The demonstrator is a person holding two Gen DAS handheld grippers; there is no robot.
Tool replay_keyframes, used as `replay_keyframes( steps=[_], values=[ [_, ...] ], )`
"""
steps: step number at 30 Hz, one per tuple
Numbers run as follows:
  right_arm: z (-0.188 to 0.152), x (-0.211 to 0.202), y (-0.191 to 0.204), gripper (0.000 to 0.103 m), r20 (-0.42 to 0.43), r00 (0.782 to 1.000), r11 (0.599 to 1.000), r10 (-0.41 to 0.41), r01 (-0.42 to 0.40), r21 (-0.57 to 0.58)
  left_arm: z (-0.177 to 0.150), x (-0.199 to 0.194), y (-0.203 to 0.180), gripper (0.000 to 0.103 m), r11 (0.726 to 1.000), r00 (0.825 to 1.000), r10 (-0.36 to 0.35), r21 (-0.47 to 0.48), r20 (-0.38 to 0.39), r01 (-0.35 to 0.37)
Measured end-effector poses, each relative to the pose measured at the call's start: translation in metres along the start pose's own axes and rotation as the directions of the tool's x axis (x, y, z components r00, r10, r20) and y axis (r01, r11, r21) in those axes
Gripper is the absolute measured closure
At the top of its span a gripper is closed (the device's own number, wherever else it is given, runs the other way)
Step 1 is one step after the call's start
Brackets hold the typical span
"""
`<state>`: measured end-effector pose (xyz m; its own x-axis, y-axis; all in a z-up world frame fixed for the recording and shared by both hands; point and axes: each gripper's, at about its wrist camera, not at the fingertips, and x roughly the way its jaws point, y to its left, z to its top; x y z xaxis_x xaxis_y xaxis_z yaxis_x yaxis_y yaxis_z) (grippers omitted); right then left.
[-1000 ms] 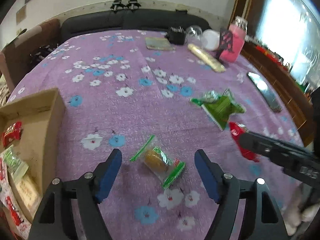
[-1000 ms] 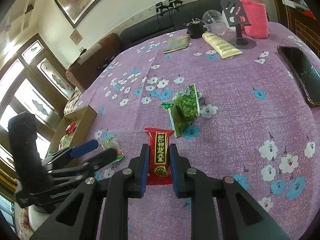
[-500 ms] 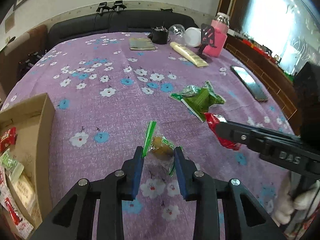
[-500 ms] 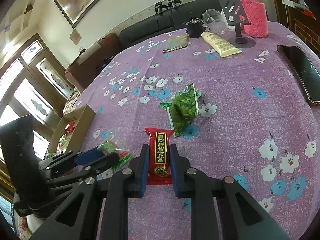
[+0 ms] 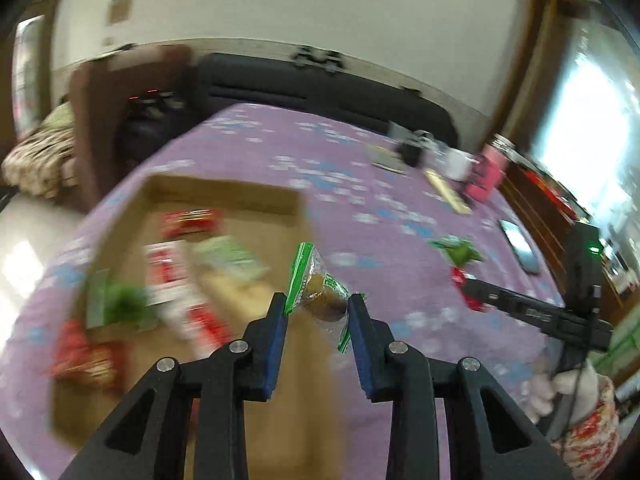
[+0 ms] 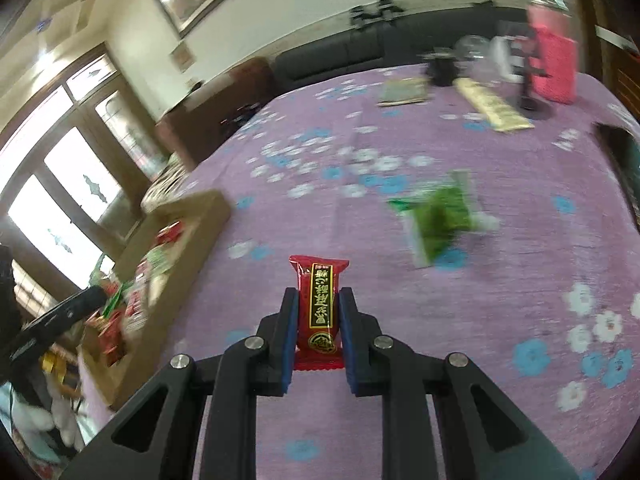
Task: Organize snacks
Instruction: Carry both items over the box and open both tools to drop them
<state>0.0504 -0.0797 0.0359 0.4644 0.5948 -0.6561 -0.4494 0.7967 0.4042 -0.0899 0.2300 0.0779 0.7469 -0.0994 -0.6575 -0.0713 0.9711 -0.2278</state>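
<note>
My left gripper is shut on a clear packet with green ends and a brown snack inside, held in the air over the right edge of an open cardboard box. Several red, white and green snack packets lie in the box. My right gripper is shut on a red snack bar with gold lettering, lifted above the purple floral tablecloth. The same box sits at its left. A green packet lies on the cloth ahead of the right gripper; the left wrist view shows this green packet too.
At the far end of the table stand a pink bottle, a phone stand, a yellow tube, a flat booklet and a dark cup. A phone lies near the right edge. A dark sofa lines the wall.
My left gripper shut on the brown snack packet, lifted it off the cloth and swung left over the box. My right gripper carried the red bar a little leftward.
</note>
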Motion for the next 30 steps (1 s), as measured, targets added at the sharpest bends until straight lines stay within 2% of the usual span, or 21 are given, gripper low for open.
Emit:
replay_keyframes(
  steps=[5,11,14,16,18,19,22,24,28,30],
  values=[
    [-0.001,0.013,0.074,0.084,-0.055,0.994,0.991,0.098,-0.102,-0.091,-0.014,-0.016,0.051,0.071,0.992,0.994,0.105,-0.065,0.009,-0.104],
    [-0.011,0.037,0.151,0.084,-0.133,0.981,0.965,0.140,-0.165,-0.206,-0.033,-0.007,0.072,0.070,0.987,0.990,0.135,-0.080,-0.032,-0.137],
    [-0.019,0.054,0.178,0.084,-0.168,0.979,0.954,0.119,-0.159,-0.254,-0.036,-0.006,0.081,0.070,0.986,0.990,0.134,-0.092,-0.035,-0.136],
    [-0.025,0.063,0.188,0.084,-0.187,0.977,0.950,0.107,-0.156,-0.270,-0.037,-0.009,0.086,0.067,0.986,0.992,0.119,-0.111,-0.033,-0.122],
    [-0.029,0.070,0.193,0.084,-0.203,0.974,0.949,0.100,-0.154,-0.274,-0.036,-0.013,0.091,0.047,0.986,0.995,0.101,-0.130,-0.024,-0.103],
    [-0.031,0.074,0.195,0.083,-0.206,0.974,0.949,0.092,-0.148,-0.279,-0.036,-0.016,0.092,0.043,0.986,0.995,0.096,-0.135,-0.012,-0.097],
    [-0.036,0.077,0.199,0.082,-0.193,0.979,0.950,0.071,-0.125,-0.286,-0.035,-0.026,0.093,0.041,0.988,0.997,0.080,-0.136,0.019,-0.077],
    [-0.035,0.072,0.198,0.080,-0.181,0.980,0.955,0.089,-0.136,-0.265,-0.034,-0.033,0.092,0.037,0.988,0.997,0.066,-0.141,0.036,-0.060],
    [-0.028,0.050,0.189,0.070,-0.120,0.987,0.964,0.106,-0.131,-0.231,-0.030,-0.053,0.083,0.033,0.990,0.995,0.035,-0.142,0.098,-0.020],
    [-0.027,0.034,0.181,0.069,-0.081,0.990,0.970,0.112,-0.127,-0.209,-0.028,-0.066,0.076,0.027,0.990,0.990,0.023,-0.139,0.140,-0.003]
  ],
)
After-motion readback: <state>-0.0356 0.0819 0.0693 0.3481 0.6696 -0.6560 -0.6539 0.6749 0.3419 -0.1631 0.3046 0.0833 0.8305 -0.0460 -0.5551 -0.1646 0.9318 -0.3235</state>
